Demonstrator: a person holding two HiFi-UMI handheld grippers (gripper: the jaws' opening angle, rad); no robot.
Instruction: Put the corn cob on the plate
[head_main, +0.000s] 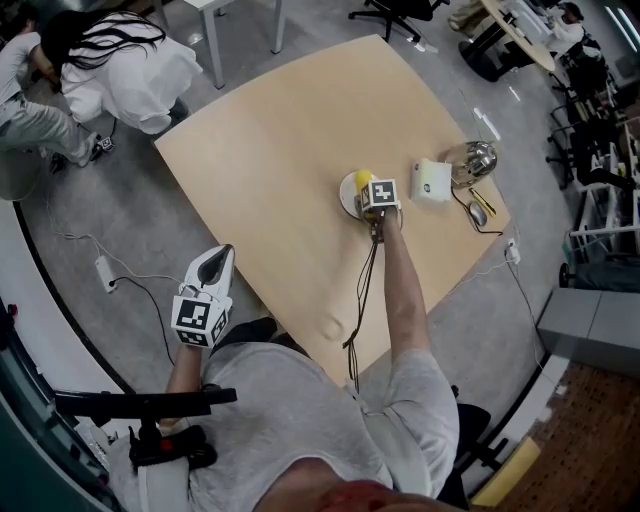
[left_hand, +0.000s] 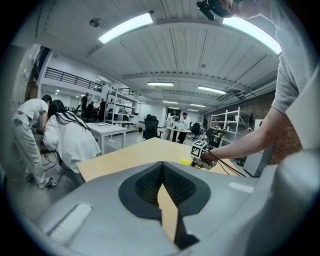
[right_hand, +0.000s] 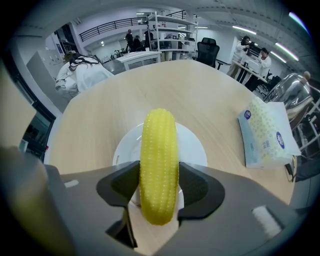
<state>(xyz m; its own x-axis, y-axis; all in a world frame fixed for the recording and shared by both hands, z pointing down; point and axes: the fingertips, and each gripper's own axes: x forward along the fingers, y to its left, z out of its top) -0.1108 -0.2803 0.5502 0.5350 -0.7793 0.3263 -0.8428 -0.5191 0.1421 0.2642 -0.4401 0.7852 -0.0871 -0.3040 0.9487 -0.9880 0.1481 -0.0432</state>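
A yellow corn cob (right_hand: 159, 165) is clamped between the jaws of my right gripper (right_hand: 159, 186), pointing forward and away from me. It hangs over a small white plate (right_hand: 194, 146) on the wooden table (head_main: 270, 140); whether it touches the plate I cannot tell. From the head view the cob (head_main: 364, 179) peeks out past the right gripper (head_main: 376, 203) above the plate (head_main: 346, 197). My left gripper (head_main: 217, 262) is held off the table's near-left edge, jaws together with nothing in them. From the left gripper (left_hand: 161, 172) view, the right gripper (left_hand: 201, 156) and cob (left_hand: 186, 162) show far off.
A white tissue pack (head_main: 431, 182) lies right of the plate, with a metal kettle (head_main: 476, 157) and a mouse (head_main: 478, 213) beyond it near the table's right edge. People (head_main: 120, 65) crouch on the floor past the far-left corner. A power strip (head_main: 105, 272) and cables lie on the floor at left.
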